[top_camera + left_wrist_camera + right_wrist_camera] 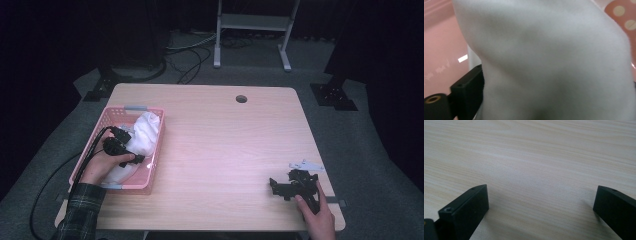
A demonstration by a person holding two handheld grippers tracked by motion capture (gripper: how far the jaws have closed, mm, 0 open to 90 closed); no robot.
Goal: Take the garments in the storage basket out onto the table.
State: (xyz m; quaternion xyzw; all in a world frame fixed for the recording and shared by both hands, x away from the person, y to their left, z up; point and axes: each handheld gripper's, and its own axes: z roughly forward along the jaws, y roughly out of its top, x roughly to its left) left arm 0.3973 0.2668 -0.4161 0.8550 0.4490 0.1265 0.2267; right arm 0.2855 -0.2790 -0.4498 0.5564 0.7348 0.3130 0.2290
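Note:
A pink plastic basket [131,109] stands at the table's left side with a white soft cloth [145,132] lying in it. My left gripper [131,150] is down inside the basket, pressed against the cloth. In the left gripper view the white cloth [549,62] bulges right up to the camera. One black finger [467,87] shows far out at the lower left and the other is hidden behind the cloth. My right gripper [280,186] rests near the table's front right corner. It stands open [541,207] over bare wood with nothing between its fingers.
The light wooden table [225,145] has a round cable hole [241,98] near its far edge. A white metal stand [252,22] and loose cables sit on the dark floor beyond the table. The basket's pink wall [439,50] is close beside my left gripper.

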